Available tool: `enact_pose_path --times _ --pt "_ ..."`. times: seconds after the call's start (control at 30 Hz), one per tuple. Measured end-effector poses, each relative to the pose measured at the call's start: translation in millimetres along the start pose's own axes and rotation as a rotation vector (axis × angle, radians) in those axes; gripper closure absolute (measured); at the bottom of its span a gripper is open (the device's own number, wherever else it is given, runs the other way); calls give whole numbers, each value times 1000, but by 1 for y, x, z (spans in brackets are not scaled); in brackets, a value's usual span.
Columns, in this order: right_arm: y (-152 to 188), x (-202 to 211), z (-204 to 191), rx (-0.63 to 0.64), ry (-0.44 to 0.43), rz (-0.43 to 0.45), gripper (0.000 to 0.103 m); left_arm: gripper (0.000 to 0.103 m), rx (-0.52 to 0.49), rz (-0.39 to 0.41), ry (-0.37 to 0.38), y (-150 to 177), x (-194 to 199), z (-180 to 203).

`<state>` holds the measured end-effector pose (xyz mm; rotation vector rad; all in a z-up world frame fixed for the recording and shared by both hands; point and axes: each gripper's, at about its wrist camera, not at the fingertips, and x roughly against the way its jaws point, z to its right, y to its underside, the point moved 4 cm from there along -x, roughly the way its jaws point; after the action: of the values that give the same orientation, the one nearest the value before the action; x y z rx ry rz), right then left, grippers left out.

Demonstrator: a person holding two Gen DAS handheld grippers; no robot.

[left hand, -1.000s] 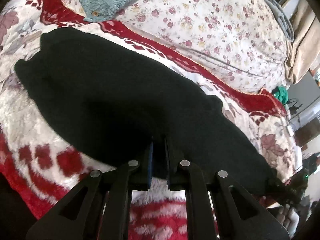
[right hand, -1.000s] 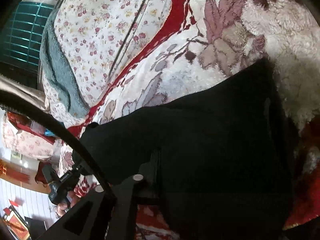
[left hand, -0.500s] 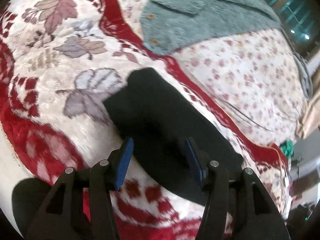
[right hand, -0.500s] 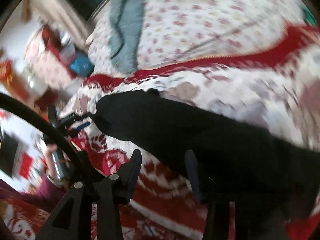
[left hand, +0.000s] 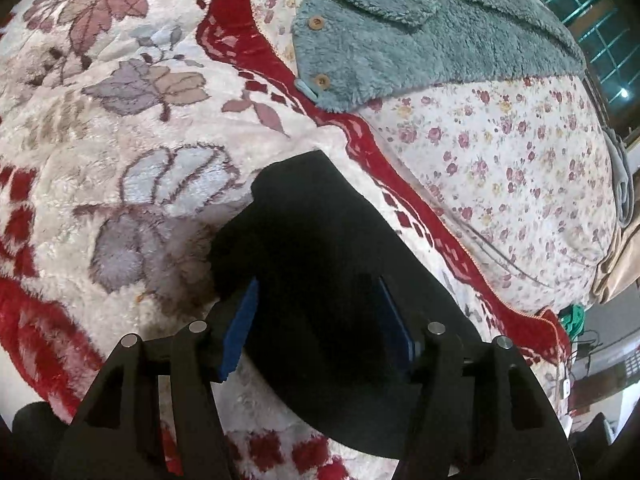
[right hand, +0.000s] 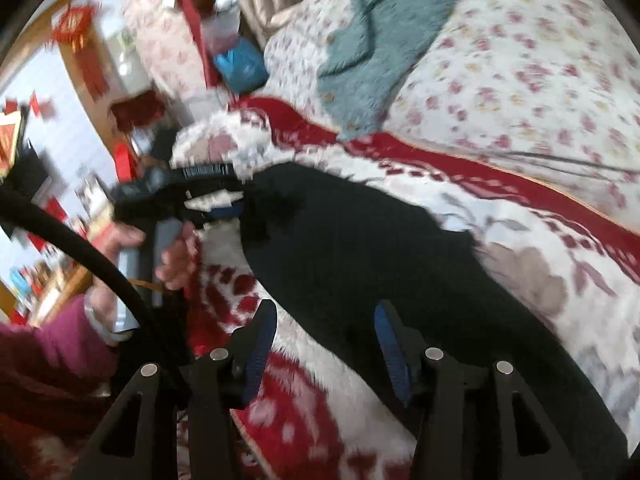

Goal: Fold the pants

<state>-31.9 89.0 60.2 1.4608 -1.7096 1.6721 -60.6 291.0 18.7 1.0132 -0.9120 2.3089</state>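
Observation:
Black pants [left hand: 320,260] lie as a long dark strip on a red and white plush blanket [left hand: 120,168]. My left gripper [left hand: 320,320] hovers over one end of them, jaws opening; the cloth lies under the gap and the blue pads [left hand: 240,320] do not press it. My right gripper [right hand: 326,344] stands over the near edge of the pants [right hand: 380,248], jaws also opening, one pad over the blanket [right hand: 304,392] and one over the cloth. In the right wrist view the left gripper [right hand: 224,204] sits at the pants' far end, held by a hand [right hand: 172,256].
A teal fleece garment with wooden buttons [left hand: 420,40] lies on a floral sheet [left hand: 520,160] behind the pants. A magenta sleeve [right hand: 48,352] and a black cable [right hand: 80,248] are at the left of the right wrist view. Room clutter lies past the bed's edge.
Both grippers were shut on the pants' edge and now stand open. The left one has slid along to the pants' end. The right view has rolled and swung toward the left gripper.

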Motion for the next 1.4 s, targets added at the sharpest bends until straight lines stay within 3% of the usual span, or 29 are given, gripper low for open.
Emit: enact_pose_path --times 0.2,0.33,0.43,0.47,0.5,0.53,0.57,0.8,0.97,1.07,1.13,1.17,1.2,1.27,1.33,1.4 --pt "-11 -52 -18 133 57 -32 54 37 -5 34 20 -22 -1 9" --pt "-13 -66 -11 133 72 -21 54 37 -14 14 14 -34 -11 10" --pt "-16 -71 -3 122 44 4 70 38 5 19 35 -37 -17 7" --pt "-18 -73 0 113 34 5 76 48 -2 37 36 -38 -16 8" --pt "-19 -74 2 104 22 7 83 75 -13 46 21 -39 -15 8" --pt "-21 -74 3 88 3 10 87 86 -33 54 -9 -39 -15 8" --pt "-22 -72 4 67 -18 12 93 87 -44 54 -6 -39 -14 8" --pt "-35 -38 -23 96 -115 52 99 93 -74 71 97 -39 19 12" --pt "-34 -41 -34 109 -101 46 99 94 -91 61 84 -33 29 9" --pt "-35 -41 -33 121 -29 68 97 94 -67 55 72 -32 28 2" --pt "-35 -42 -36 153 25 72 74 94 -55 50 75 -30 27 0" --pt "-33 -45 -39 184 47 69 46 94 -52 51 75 -30 27 -1" --pt "-32 -48 -39 200 58 66 41 94 -51 51 76 -30 27 -1" --pt "-30 -58 -35 211 74 42 43 94 -57 53 78 -31 27 0" --pt "-31 -66 -27 217 138 39 50 94 -60 56 80 -32 28 2" --pt "-31 -73 -20 225 135 24 57 94 -54 54 92 -34 30 4"
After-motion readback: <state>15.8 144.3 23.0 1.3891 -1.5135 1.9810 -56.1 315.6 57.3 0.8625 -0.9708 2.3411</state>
